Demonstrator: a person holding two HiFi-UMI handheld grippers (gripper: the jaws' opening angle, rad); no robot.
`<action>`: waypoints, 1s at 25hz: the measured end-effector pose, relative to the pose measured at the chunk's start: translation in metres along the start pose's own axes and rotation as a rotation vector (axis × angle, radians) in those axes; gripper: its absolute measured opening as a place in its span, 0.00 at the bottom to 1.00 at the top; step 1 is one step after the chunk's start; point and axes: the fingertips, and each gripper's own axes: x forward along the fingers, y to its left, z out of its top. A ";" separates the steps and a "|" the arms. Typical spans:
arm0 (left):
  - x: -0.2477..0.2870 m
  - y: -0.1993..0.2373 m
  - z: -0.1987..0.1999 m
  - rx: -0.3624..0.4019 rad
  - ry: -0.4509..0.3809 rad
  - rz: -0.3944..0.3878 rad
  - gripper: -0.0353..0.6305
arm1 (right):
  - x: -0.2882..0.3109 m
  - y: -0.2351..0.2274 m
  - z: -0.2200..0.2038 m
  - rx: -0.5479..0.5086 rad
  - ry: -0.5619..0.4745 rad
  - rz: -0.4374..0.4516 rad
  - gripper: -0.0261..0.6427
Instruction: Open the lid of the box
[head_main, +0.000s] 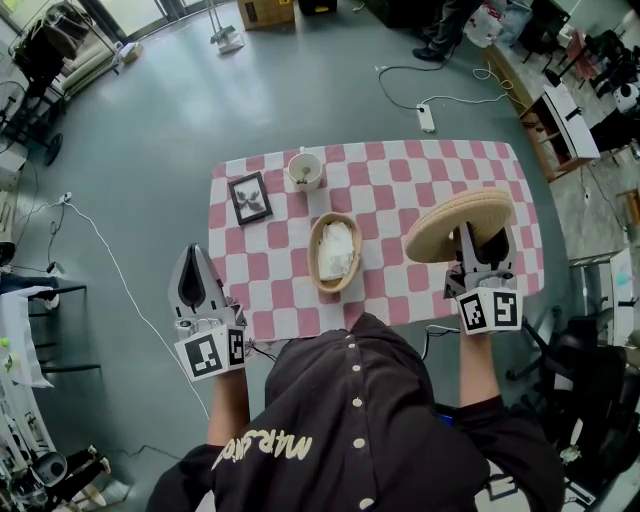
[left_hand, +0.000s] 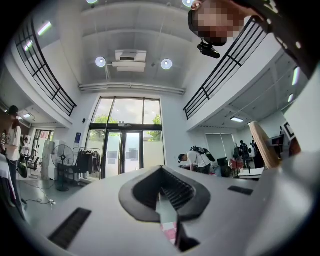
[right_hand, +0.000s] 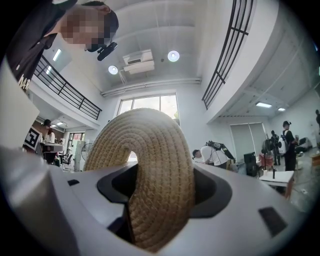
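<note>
From the head view, my right tongs (head_main: 478, 242) grip the lid (head_main: 460, 225) by its rim and hold it tilted above the right part of the table (head_main: 400, 160), well apart from the box (head_main: 334, 252). The box lies open in the middle of the checked cloth (head_main: 270, 275), with something white inside. Behind it stands a cup (head_main: 304, 170), and to the cup's left lies a small frame (head_main: 249, 197). My left tongs (head_main: 194, 262) hang at the table's left edge, apart from everything on it, jaws drawn together

In the left gripper view, the jaws of the left tongs (left_hand: 167, 200) meet with nothing between them; only a sliver of the cloth (left_hand: 169, 231) shows through below. The lid (left_hand: 262, 145) shows edge-on far at the right. A person (left_hand: 194, 160) bends over in the hall behind

In the right gripper view, the woven lid (right_hand: 150, 160) fills the space between the jaws, which press on it from both sides, and it rises in an arch above them
</note>
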 end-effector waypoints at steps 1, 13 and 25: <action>0.000 0.000 0.000 -0.001 0.000 -0.001 0.06 | 0.000 0.001 0.000 -0.001 0.000 0.002 0.48; -0.002 0.000 -0.003 -0.014 0.002 -0.003 0.06 | 0.003 0.009 0.001 -0.010 0.006 0.013 0.48; -0.004 0.002 -0.002 -0.030 0.007 -0.003 0.06 | 0.003 0.012 0.002 -0.014 0.011 0.014 0.48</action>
